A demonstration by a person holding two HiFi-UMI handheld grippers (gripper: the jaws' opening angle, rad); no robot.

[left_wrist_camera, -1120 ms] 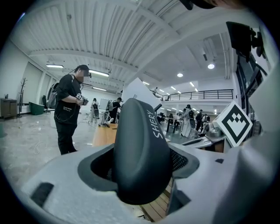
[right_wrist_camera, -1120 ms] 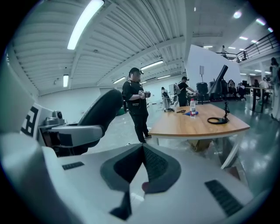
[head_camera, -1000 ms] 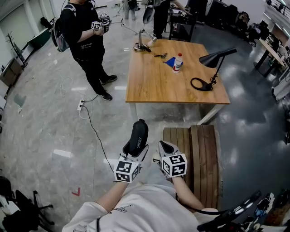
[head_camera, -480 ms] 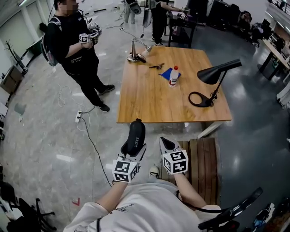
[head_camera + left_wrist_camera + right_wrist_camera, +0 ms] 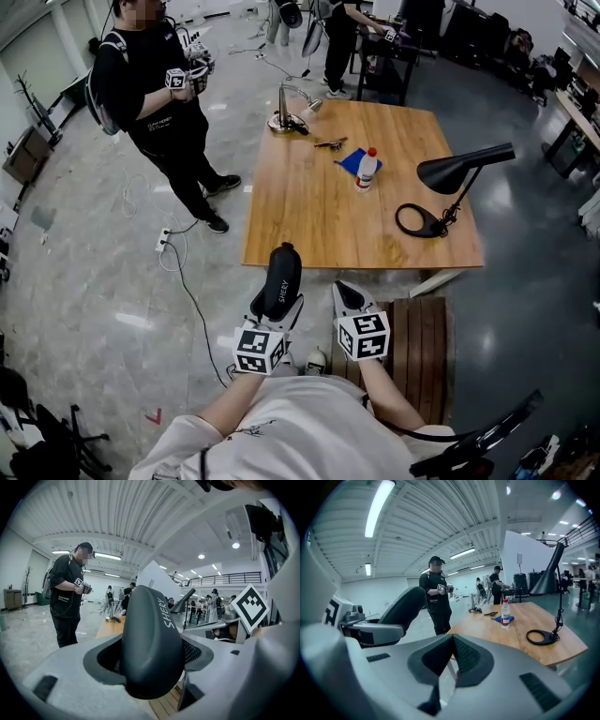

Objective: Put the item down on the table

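Note:
A black oblong case point(image 5: 281, 276) marked SHERY stands up between the jaws of my left gripper point(image 5: 276, 305), which is shut on it. The case hangs over the floor just short of the near edge of the wooden table point(image 5: 319, 220). In the left gripper view the case point(image 5: 150, 639) fills the middle. My right gripper point(image 5: 344, 296) sits just right of it, shut with nothing held. From the right gripper view point(image 5: 451, 663) the case point(image 5: 401, 606) shows at the left and the table point(image 5: 520, 625) ahead.
On the table stand a black desk lamp point(image 5: 459, 173), a water bottle point(image 5: 367, 169) on a blue cloth point(image 5: 351, 160) and a small metal stand point(image 5: 286, 117). A person point(image 5: 169, 103) stands left of the table. A slatted wooden bench point(image 5: 422, 347) lies below right. A cable point(image 5: 187, 272) runs across the floor.
The table's near edge has come closer to both grippers. The left gripper still holds the case and the right stays shut beside it.

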